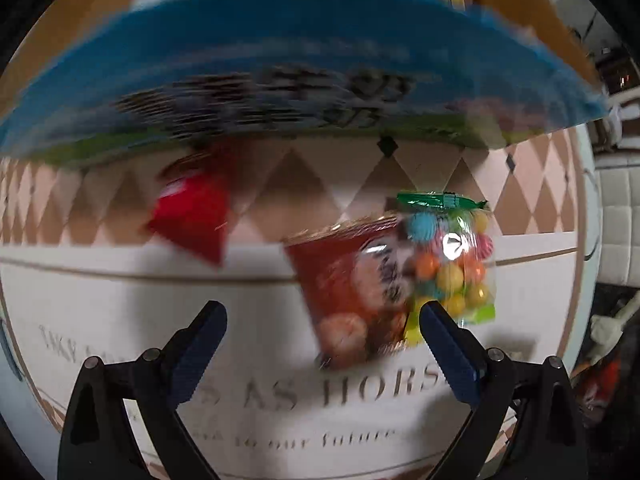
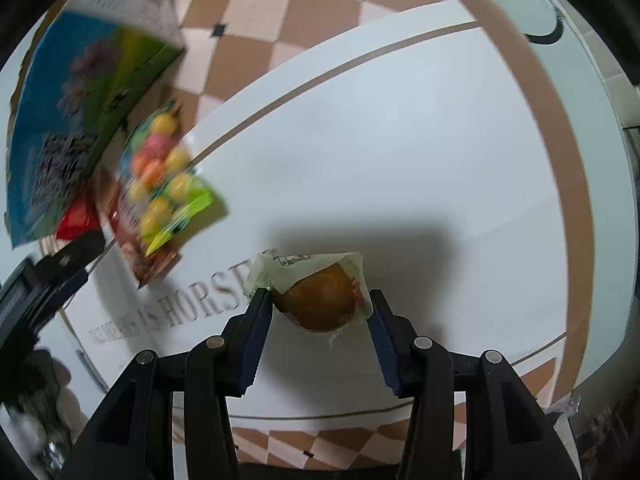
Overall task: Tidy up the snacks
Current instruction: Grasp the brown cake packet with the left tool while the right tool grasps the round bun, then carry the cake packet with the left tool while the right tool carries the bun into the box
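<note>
My left gripper (image 1: pixel 323 320) is open and empty above the white tablecloth. Just ahead of it lie an orange-red snack packet (image 1: pixel 344 288) and a clear bag of coloured candy balls (image 1: pixel 454 264) partly on top of it. A red packet (image 1: pixel 196 216) lies further left. Behind them stands a blue box (image 1: pixel 280 72) with snacks inside. My right gripper (image 2: pixel 318 304) is shut on a wrapped brown bun (image 2: pixel 320 296), held over the cloth. The candy bag (image 2: pixel 164 172), orange packet (image 2: pixel 154 264) and blue box (image 2: pixel 68 120) show at its left.
The table has a white cloth (image 2: pixel 400 140) with lettering and a brown-and-cream diamond pattern (image 2: pixel 280 8). The left gripper's finger (image 2: pixel 68 260) shows at the left edge of the right wrist view. White tiled floor (image 1: pixel 618 216) lies beyond the table's right edge.
</note>
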